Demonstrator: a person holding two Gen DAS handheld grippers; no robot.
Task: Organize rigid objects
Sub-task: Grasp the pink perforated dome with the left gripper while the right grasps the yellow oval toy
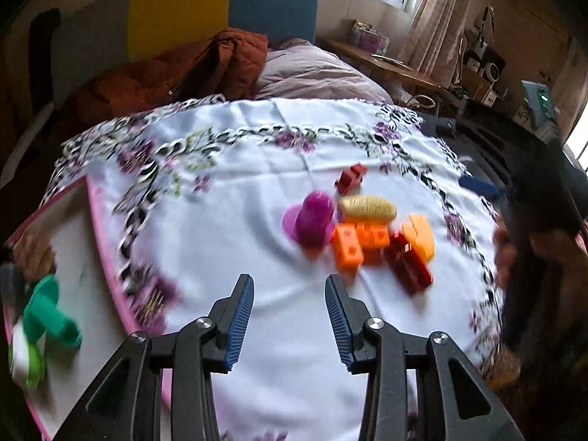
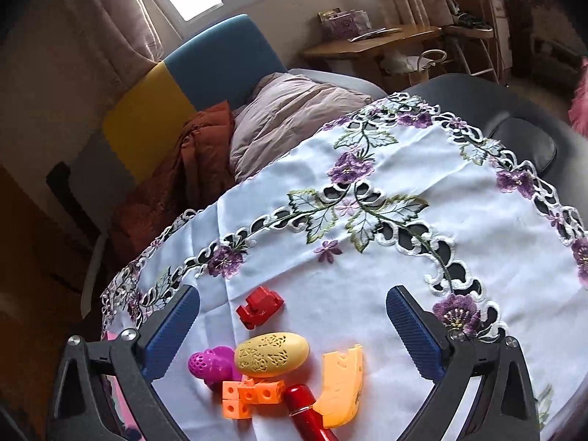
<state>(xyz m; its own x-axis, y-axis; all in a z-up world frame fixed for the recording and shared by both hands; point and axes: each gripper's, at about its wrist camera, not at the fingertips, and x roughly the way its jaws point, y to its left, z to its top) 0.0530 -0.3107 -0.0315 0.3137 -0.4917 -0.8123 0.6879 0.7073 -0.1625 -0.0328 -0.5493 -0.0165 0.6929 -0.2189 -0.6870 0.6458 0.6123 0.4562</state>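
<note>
Hovering wide open over the toy pile (image 2: pixel 279 378) mid-bench, the right gripper (image 2: pixel 294 334) seems poised to pick one, needing to drop and close, while the left gripper (image 1: pixel 290 316), half-open and empty, hangs near the tray (image 1: pixel 79 220) at the bench's left edge.

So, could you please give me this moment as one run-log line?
left gripper: open, empty | right gripper: open wide over toy pile | green toy on pink-edged board
</note>
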